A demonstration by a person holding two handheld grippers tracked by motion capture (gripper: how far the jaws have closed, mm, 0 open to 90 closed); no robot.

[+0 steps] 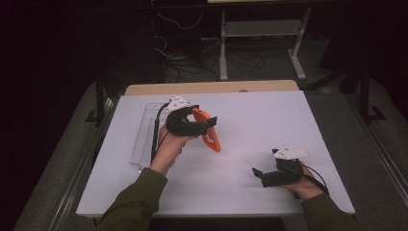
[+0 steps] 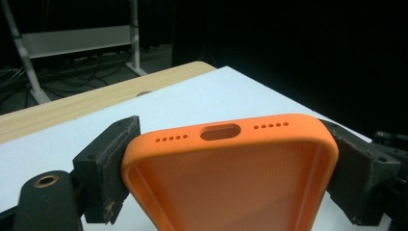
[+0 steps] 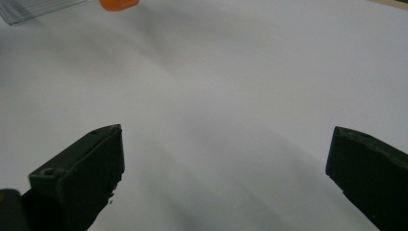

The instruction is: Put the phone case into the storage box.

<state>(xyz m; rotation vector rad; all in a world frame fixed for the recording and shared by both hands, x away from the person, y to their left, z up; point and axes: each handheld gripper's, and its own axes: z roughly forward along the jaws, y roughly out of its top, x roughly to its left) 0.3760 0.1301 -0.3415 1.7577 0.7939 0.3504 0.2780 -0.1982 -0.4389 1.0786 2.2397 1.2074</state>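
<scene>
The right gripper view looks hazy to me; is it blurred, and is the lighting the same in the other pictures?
Right gripper view: the white tabletop is soft and shadow-mottled, its black jaws sharper. Left gripper view: the orange silicone phone case is crisp and evenly lit. High view: the table is bright, the room behind it nearly black.

The left gripper (image 2: 226, 163) clamps an orange phone case (image 2: 231, 178) by its two long sides, one black jaw pressed to each. The case's hollow inside faces up, its end with a port slot and small holes pointing away over the white table (image 2: 202, 96).
</scene>
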